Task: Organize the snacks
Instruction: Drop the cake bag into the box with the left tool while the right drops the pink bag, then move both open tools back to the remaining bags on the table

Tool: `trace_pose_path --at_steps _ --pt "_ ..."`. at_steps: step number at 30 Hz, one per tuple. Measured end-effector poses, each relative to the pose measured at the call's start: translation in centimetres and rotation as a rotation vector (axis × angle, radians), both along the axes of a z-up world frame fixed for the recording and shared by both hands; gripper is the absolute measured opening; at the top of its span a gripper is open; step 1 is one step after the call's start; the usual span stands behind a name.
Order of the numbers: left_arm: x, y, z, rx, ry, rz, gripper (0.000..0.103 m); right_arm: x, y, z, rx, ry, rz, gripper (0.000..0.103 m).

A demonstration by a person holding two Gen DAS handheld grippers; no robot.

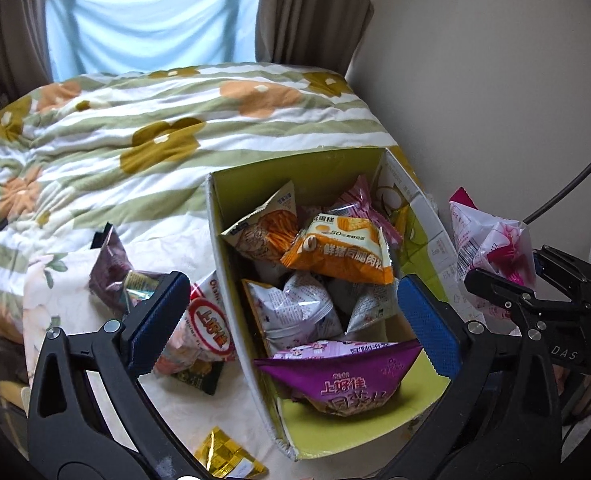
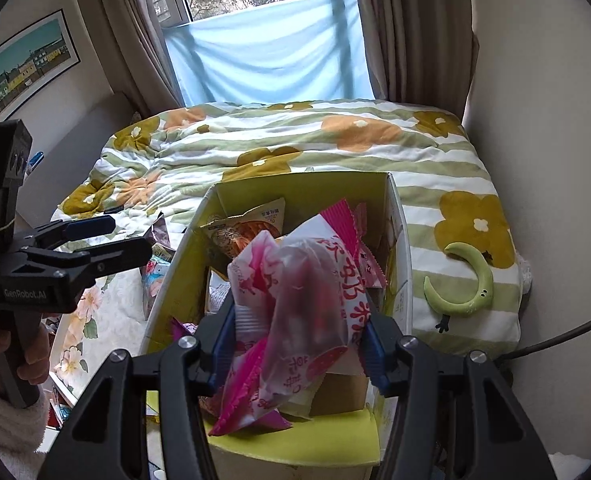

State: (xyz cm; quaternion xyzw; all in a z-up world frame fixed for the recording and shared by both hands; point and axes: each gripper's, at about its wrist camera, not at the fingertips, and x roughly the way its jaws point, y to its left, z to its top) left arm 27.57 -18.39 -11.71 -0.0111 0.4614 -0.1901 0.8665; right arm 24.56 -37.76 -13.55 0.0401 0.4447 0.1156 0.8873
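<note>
A yellow-green cardboard box [image 1: 223,224] stands on the bed and holds several snack bags, among them an orange bag [image 1: 343,252] and a purple bag [image 1: 343,380]. My left gripper [image 1: 291,320] is open and empty, low over the box's left wall. Loose snacks lie left of the box: a red-and-white bag [image 1: 205,332] and a dark purple bag [image 1: 109,268]. My right gripper [image 2: 295,344] is shut on a pink-and-white snack bag [image 2: 295,300] and holds it above the box [image 2: 175,264]. That bag also shows in the left wrist view [image 1: 491,240].
A flowered, green-striped quilt [image 1: 135,136] covers the bed behind the box. A gold packet [image 1: 227,456] lies near the front. A green crescent toy [image 2: 471,284] lies right of the box. The wall stands close on the right, the window and curtains behind.
</note>
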Motion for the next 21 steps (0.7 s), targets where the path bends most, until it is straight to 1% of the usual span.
trace_pose_path --at_steps 3,4,5,6,7,8,11,14,17,21 --pt "-0.8 0.7 -0.2 0.009 0.003 0.015 0.103 -0.2 0.1 -1.0 0.005 0.031 -0.021 0.054" --pt "-1.0 0.9 -0.4 0.013 0.005 0.02 0.103 -0.3 0.1 -1.5 0.005 0.042 -0.03 0.059" --pt "-1.3 1.1 -0.5 0.015 0.007 0.022 0.103 -0.5 0.2 -2.0 -0.001 0.048 -0.038 0.069" --pt "-1.5 1.3 -0.6 0.017 0.01 0.025 0.103 -0.7 0.1 -2.3 -0.005 0.044 -0.047 0.077" --pt "-1.8 1.5 -0.7 0.018 0.013 0.027 0.102 -1.0 0.0 -2.5 0.0 0.034 -0.057 0.092" --pt "-2.1 1.7 -0.8 0.019 0.014 0.03 0.102 -1.4 -0.2 -2.6 0.014 0.022 -0.063 0.103" --pt "-2.9 2.5 -1.3 0.023 0.023 0.041 0.102 -2.4 -0.8 -2.7 0.062 -0.003 -0.087 0.103" --pt "-3.6 3.5 -1.7 0.025 0.033 0.058 0.103 -3.1 -1.3 -2.8 0.092 0.001 -0.097 0.103" --pt "-4.3 4.8 -1.7 0.014 0.039 0.082 0.103 -3.7 -1.0 -2.5 0.071 0.004 -0.089 0.103" --pt "-5.2 6.8 -1.3 0.007 0.032 0.127 0.102 -4.3 0.1 -1.5 0.039 0.0 -0.048 0.103"
